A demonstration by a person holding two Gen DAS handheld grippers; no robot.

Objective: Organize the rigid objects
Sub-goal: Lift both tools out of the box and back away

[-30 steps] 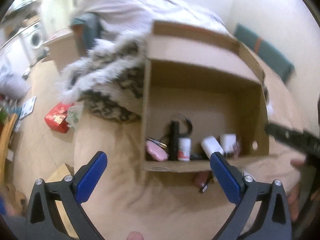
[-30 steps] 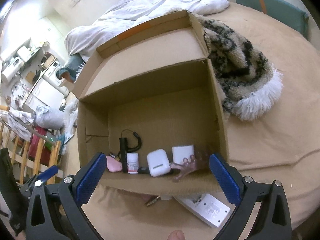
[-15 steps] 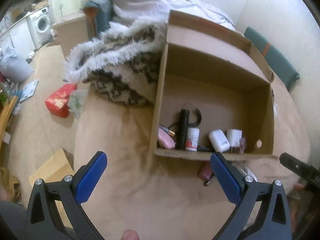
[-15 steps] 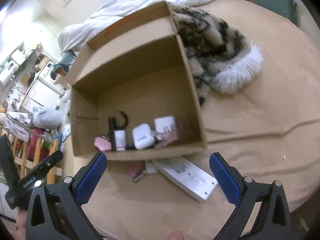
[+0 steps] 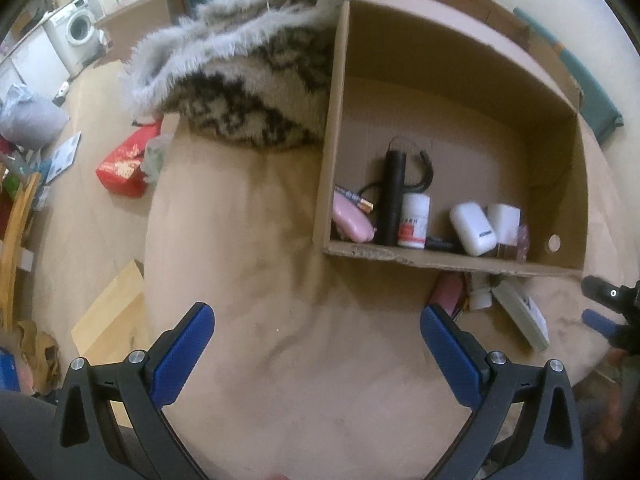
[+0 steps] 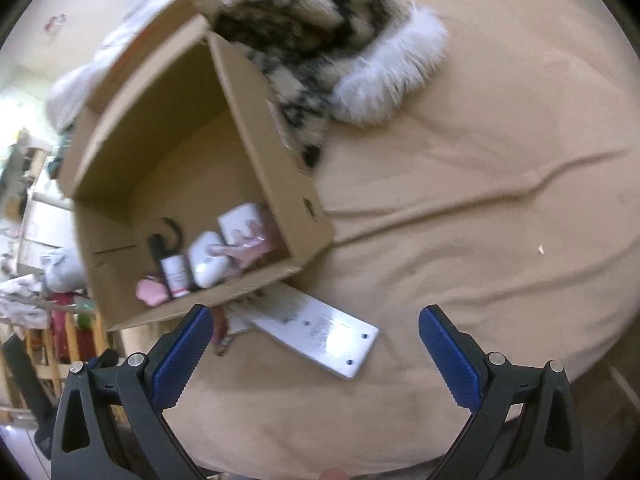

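Hovering over the bed (image 6: 480, 200), both hand-held grippers, left (image 5: 318, 338) and right (image 6: 312, 338), gape empty. Several items already sit along the cardboard box's (image 6: 256, 128) near wall. Next pick, I'd say: the white power strip (image 6: 320, 332) at the box's near edge, partly tucked under it, beside a pink item (image 5: 450, 294). The fluffy blanket (image 6: 320, 40) crowds the box's side.

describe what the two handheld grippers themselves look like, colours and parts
Both the left gripper and the right gripper look alike: black plastic triangular finger frames with cut-out openings, silver round screw heads at the joints, and long blue ribbed rubber pads on the inner faces. No cables or sleeves show.
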